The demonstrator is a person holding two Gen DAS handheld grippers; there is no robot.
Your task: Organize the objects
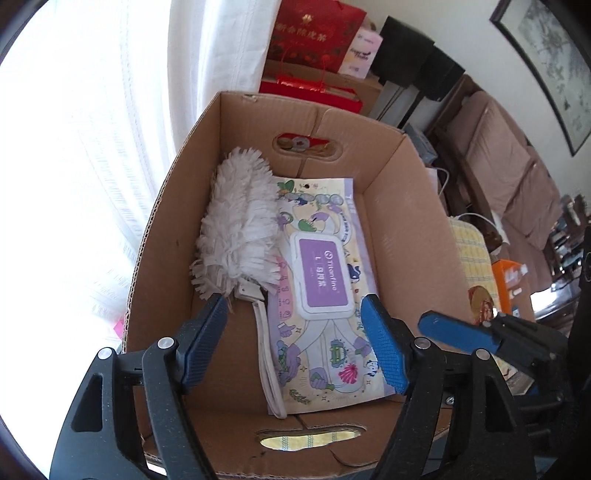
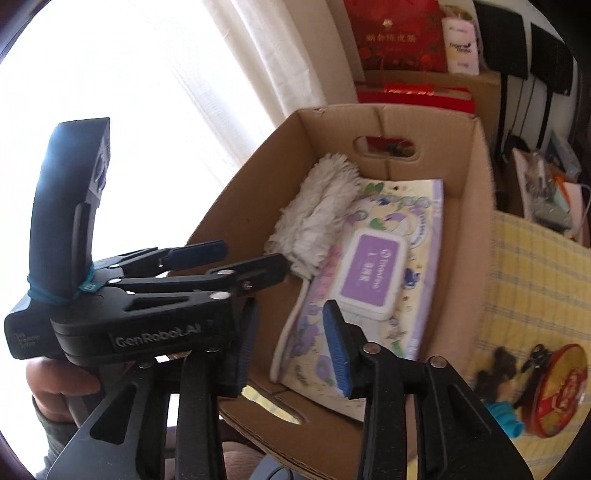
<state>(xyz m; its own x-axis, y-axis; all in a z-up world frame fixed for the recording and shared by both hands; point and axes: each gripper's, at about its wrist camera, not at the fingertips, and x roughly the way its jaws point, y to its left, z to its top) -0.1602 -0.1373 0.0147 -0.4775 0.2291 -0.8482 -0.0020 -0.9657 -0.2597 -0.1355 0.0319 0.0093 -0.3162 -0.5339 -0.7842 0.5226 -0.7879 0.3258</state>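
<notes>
- Your left hand-held gripper (image 1: 291,339) fills the bottom of the left wrist view, jaws released and spread wide, with nothing between the blue pads; it hangs over the near end of the cardboard box (image 1: 406,206).
- Your right hand-held gripper (image 2: 291,350) sits at the bottom of the right wrist view, jaws parted and gripping nothing; its tip also shows at the lower right of the left wrist view.
- Below both grippers, the box stands open-topped, with a cut-out handle hole in the near wall and another in the far wall.
- Inside it, the pack of wet wipes (image 1: 325,295) lies flat on the box floor, purple lid up, filling most of the centre and right.
- Just left of it, the white fluffy duster (image 1: 240,221) lies along the left wall, its head toward the far end and overlapping the pack's edge, its handle running back beside the pack.
- Judging from this, two things are already stowed and both grippers are free.
- Still outside, on the yellow checked worktop (image 2: 535,266) at the lower right of the right wrist view: a round red tin (image 2: 561,387), a bunch of dark keys (image 2: 535,360) and a small teal item (image 2: 506,417). These look like what is left to pack.
- Further back, red gift bags (image 1: 314,33) stand behind the box at the top of the frame.
</notes>
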